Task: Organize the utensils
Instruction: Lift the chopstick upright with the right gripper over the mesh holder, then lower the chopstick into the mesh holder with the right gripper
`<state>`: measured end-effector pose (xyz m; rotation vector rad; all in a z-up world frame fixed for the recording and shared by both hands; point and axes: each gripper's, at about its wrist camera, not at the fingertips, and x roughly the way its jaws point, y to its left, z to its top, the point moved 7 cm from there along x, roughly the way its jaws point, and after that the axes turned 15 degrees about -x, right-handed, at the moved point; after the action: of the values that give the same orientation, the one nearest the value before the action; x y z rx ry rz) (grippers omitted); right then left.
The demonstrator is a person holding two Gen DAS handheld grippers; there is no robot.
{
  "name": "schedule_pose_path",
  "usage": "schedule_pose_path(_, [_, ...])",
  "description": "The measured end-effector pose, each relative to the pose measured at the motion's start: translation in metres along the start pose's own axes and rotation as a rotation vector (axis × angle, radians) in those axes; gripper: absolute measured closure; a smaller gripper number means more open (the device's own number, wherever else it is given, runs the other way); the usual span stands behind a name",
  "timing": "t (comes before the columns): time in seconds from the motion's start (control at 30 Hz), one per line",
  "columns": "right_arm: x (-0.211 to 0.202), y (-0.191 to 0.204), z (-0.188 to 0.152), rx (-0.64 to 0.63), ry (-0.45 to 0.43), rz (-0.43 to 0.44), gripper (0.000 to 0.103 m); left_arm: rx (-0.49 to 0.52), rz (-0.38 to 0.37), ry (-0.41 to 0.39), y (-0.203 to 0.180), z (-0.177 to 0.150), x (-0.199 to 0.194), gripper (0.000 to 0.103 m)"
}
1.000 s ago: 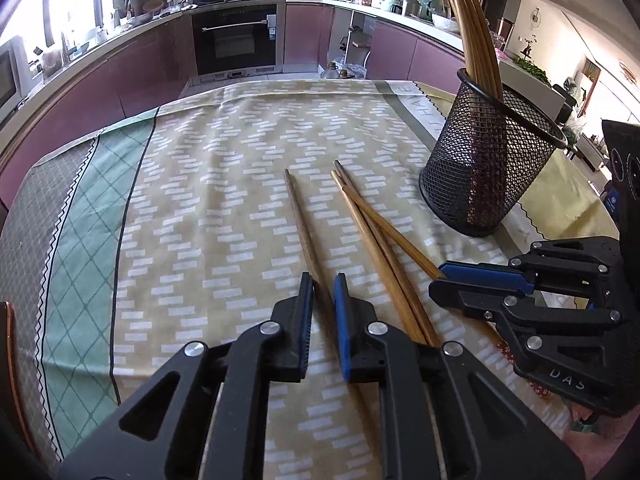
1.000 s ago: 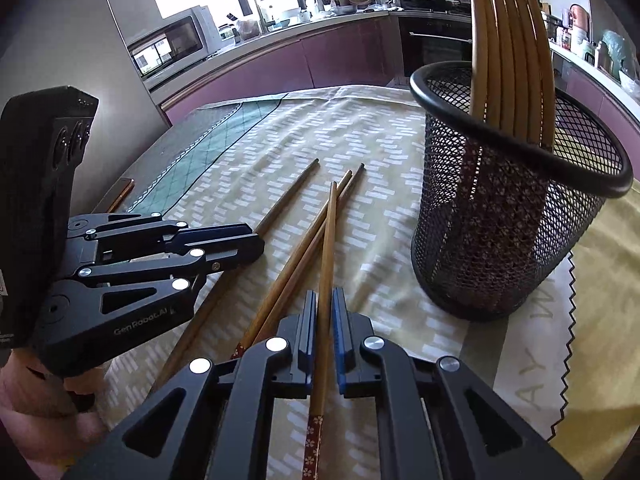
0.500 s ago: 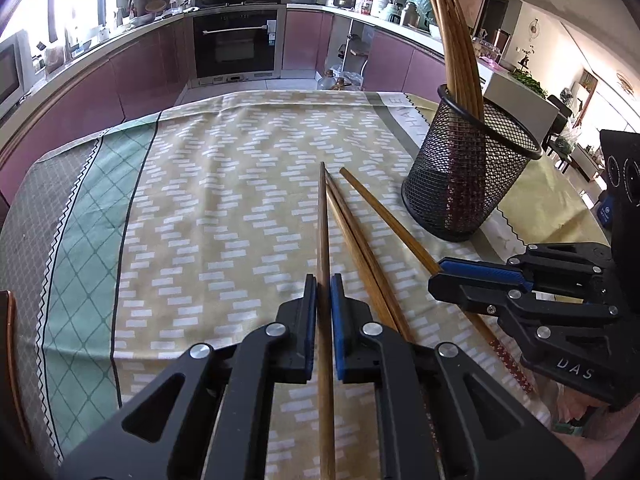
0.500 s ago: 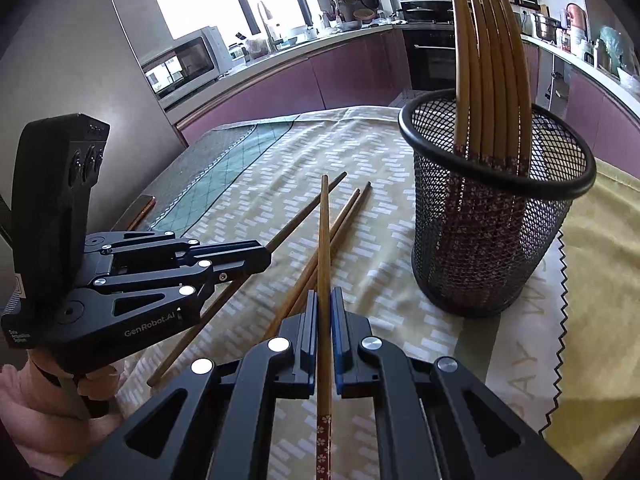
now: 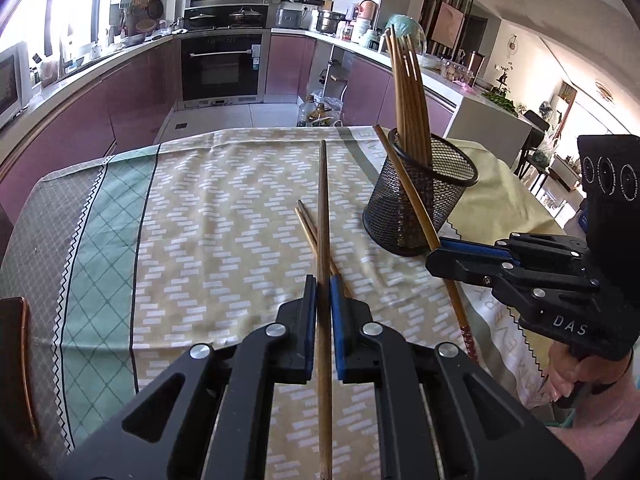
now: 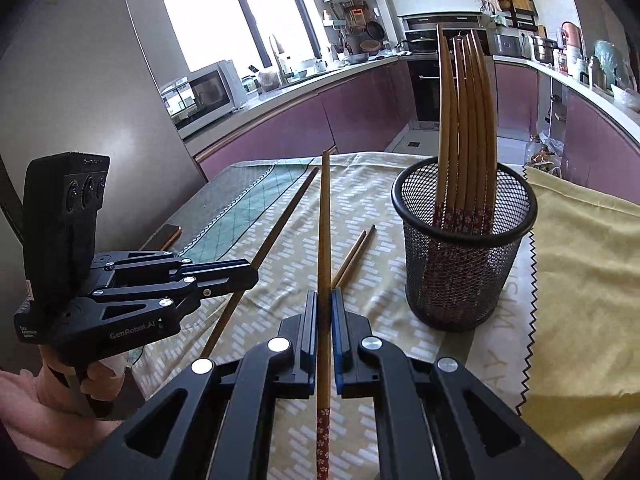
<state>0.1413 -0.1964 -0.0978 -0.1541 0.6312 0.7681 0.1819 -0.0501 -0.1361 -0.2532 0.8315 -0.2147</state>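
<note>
Both hands are loaded here: the left gripper (image 5: 323, 296) is clenched on a plain brown chopstick (image 5: 323, 208), held low on the shaft so most of the stick runs out ahead of the fingers, tip raised over the patterned tablecloth (image 5: 224, 208). Over on the other side, the right gripper (image 6: 324, 312) is clamped on a flower-banded chopstick (image 6: 324, 240), decorated end trailing back between the arms, bare tip pointing up and away. Pinching near the back end looks deliberate, since it leaves a long free length to steer into a narrow opening. And there is the target: the black mesh holder (image 6: 460, 272) stands upright just to the right, already carrying a bunch of chopsticks (image 6: 466, 128) leaning against its far rim, flowered ends down. Two loose chopsticks (image 6: 354, 254) lie side by side on the cloth between the grippers and the holder, waiting their turn. Judging by the layout, each held stick needs tipping towards vertical and lowering inside the rim; the danger is a tip catching the mesh or knocking the light holder over, so one hand at a time seems wise.
</note>
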Motion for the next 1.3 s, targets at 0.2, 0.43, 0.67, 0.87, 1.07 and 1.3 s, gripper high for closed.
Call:
schedule_pose_path(0.2, [-0.023, -0.008, 0.010, 0.010, -0.059, -0.017, 0.097, 0.016, -0.070, -0.021, -0.013, 0.008, -0.025, 0.095])
schedule_pose_path(0.43, [-0.044, -0.021, 0.019, 0.018, -0.117, -0.037, 0.097, 0.023, -0.150, -0.059, -0.026, 0.020, -0.053, 0.095])
schedule_pose_path(0.67, [-0.059, -0.028, 0.028, 0.010, -0.160, -0.059, 0.097, 0.018, -0.193, -0.100, -0.034, 0.033, -0.072, 0.095])
schedule_pose_path(0.87, [-0.071, -0.038, 0.040, 0.007, -0.197, -0.090, 0.097, 0.003, -0.239, -0.126, -0.043, 0.049, -0.078, 0.095])
schedule_pose_path(1.07, [-0.080, -0.050, 0.053, -0.004, -0.227, -0.125, 0.097, 0.008, -0.266, -0.155, -0.060, 0.066, -0.079, 0.095])
schedule_pose_path(1.3, [-0.090, -0.064, 0.074, -0.024, -0.265, -0.163, 0.097, 0.007, -0.286, -0.201, -0.078, 0.091, -0.082, 0.095])
